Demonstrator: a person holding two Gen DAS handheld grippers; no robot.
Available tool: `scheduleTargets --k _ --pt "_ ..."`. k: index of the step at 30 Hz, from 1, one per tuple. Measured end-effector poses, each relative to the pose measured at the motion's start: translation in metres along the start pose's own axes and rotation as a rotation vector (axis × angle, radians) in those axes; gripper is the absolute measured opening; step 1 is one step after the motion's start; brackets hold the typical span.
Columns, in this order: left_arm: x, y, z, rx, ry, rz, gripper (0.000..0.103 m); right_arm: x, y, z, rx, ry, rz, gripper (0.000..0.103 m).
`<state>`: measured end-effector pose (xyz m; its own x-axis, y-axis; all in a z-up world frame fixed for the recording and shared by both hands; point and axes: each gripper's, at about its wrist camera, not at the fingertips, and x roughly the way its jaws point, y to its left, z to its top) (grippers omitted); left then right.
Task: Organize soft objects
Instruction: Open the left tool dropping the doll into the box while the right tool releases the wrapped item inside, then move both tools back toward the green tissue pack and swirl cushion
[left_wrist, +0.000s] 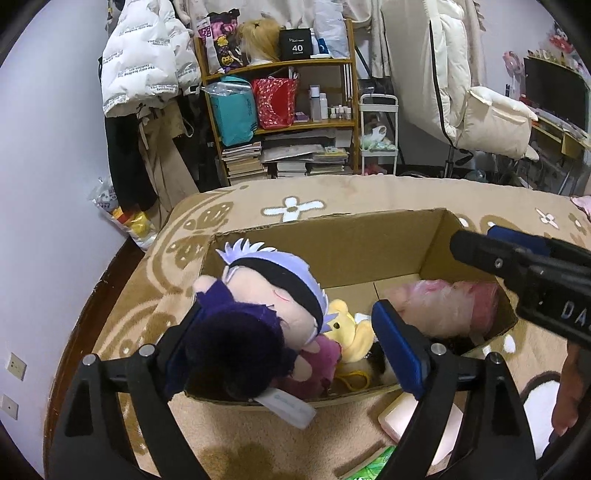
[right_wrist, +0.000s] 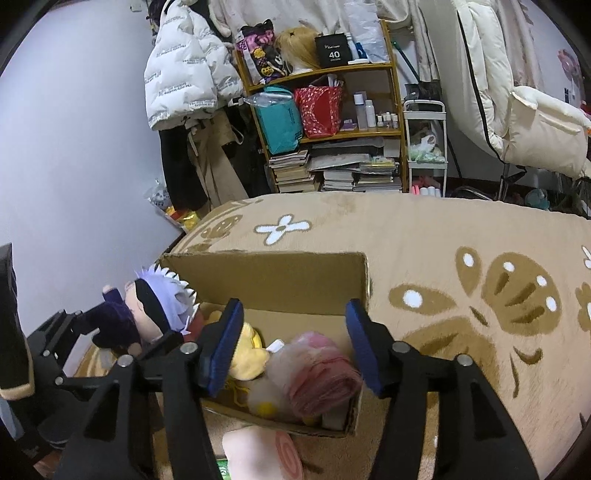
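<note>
A cardboard box (left_wrist: 332, 243) sits on a beige patterned rug and holds a yellow plush (left_wrist: 351, 332), a maroon plush (left_wrist: 317, 365) and a pink fluffy plush (left_wrist: 443, 306). My left gripper (left_wrist: 291, 343) is open; a white-haired doll in purple clothes with a black blindfold (left_wrist: 266, 295) lies between its fingers over the box's left near corner, against the left pad, with the right pad clear of it. My right gripper (right_wrist: 291, 343) is open and empty above the box's (right_wrist: 273, 277) right part, over the pink plush (right_wrist: 317, 373). The doll (right_wrist: 155, 310) shows at the left there.
A pale pink soft item (right_wrist: 258, 454) and a green packet (left_wrist: 373, 465) lie on the rug (right_wrist: 461, 258) in front of the box. A wooden shelf (left_wrist: 288, 122) with books and bags, hanging coats, a white cart (left_wrist: 378, 136) and a white chair stand at the back.
</note>
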<state>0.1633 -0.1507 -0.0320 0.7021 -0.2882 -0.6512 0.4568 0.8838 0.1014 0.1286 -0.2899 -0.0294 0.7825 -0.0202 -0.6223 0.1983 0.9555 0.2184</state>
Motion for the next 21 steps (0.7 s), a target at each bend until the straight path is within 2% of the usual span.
scheduleTargets --k 7,10,13,15,18,21 --pt "-0.008 0.004 0.000 -0.018 -0.009 0.010 0.088 -0.009 -0.005 0.004 0.031 -0.011 0.020 0.075" --pt "-0.019 0.009 -0.001 -0.045 -0.056 0.009 0.089 -0.014 -0.006 0.005 0.034 -0.021 0.022 0.079" --pt "-0.035 0.018 -0.001 -0.084 -0.115 0.012 0.099 -0.018 -0.007 0.006 0.040 -0.023 0.029 0.079" --pt "-0.045 0.022 0.000 -0.099 -0.134 0.012 0.099 -0.021 -0.006 0.006 0.042 -0.024 0.031 0.080" --pt "-0.057 0.027 0.001 -0.091 -0.133 0.040 0.099 -0.027 -0.007 0.005 0.051 -0.021 0.036 0.088" --pt "-0.073 0.029 -0.002 -0.069 -0.126 0.089 0.101 -0.033 -0.007 0.004 0.062 -0.011 0.049 0.090"
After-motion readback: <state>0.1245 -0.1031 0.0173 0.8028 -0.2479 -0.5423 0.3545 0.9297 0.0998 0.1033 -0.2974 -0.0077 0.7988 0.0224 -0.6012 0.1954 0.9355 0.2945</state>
